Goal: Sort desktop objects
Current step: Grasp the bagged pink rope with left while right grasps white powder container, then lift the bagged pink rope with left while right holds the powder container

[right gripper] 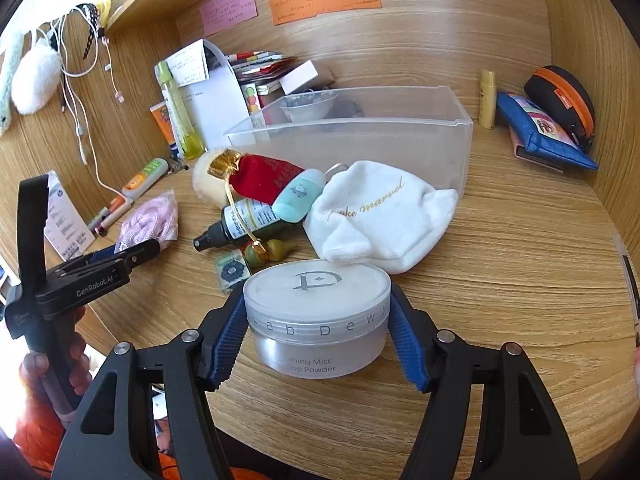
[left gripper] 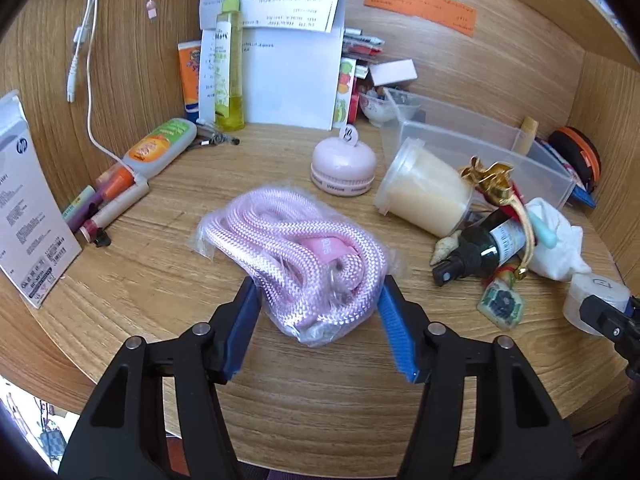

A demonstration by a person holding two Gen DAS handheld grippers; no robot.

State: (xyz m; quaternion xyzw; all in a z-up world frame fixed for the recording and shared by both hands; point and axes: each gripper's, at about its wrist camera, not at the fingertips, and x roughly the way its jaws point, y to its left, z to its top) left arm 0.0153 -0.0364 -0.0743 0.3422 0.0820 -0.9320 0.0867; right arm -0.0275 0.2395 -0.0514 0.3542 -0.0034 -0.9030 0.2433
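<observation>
The left gripper (left gripper: 318,312) squeezes the rope bag (left gripper: 296,256). The right gripper (right gripper: 316,328) squeezes the jar (right gripper: 316,312). The slippery bag could slide out.

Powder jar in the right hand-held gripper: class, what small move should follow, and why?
Probably lift the powder jar and carry it toward the clear plastic bin. The right hand-held gripper has its pads against the jar's sides, and the bin stands open-topped behind the white pouch.
</observation>
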